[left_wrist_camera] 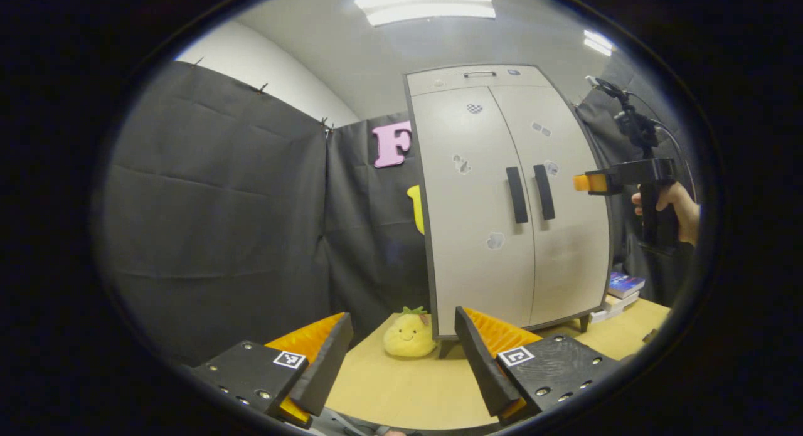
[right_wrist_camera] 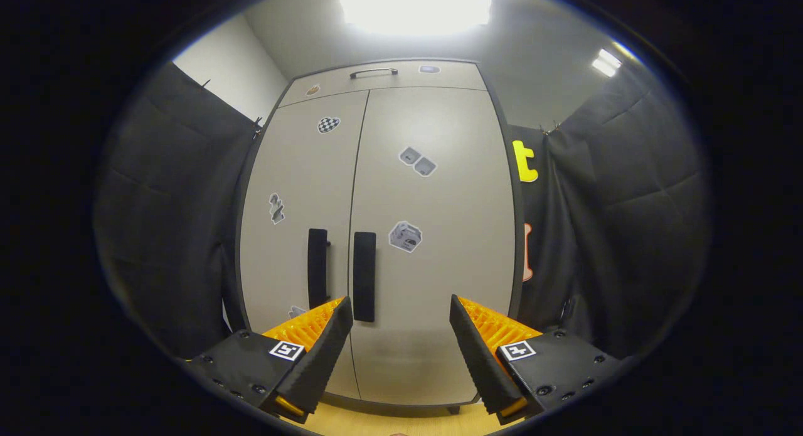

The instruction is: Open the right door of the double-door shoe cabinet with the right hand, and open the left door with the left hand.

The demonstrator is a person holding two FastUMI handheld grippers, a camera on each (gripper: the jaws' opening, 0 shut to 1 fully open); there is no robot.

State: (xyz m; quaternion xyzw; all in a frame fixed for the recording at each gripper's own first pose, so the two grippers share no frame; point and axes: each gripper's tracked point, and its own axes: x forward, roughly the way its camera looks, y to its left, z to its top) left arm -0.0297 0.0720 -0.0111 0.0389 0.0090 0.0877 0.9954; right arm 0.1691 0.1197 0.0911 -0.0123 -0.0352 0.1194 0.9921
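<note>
A pale grey double-door shoe cabinet (left_wrist_camera: 502, 204) stands on the wooden table, both doors shut, with dark vertical handles side by side at the middle seam. In the left gripper view my left gripper (left_wrist_camera: 401, 326) is open, low over the table and well short of the left handle (left_wrist_camera: 516, 195). The right gripper (left_wrist_camera: 583, 182), held by a hand (left_wrist_camera: 674, 207), hovers level with the right handle (left_wrist_camera: 544, 192). In the right gripper view my right gripper (right_wrist_camera: 398, 310) is open in front of the right door (right_wrist_camera: 433, 235), its left finger just under the right handle (right_wrist_camera: 364, 276), not touching it.
A yellow plush toy (left_wrist_camera: 409, 334) sits on the table (left_wrist_camera: 408, 386) at the cabinet's front left foot. Stacked books (left_wrist_camera: 621, 292) lie at the cabinet's right side. Black cloth walls close in on both sides.
</note>
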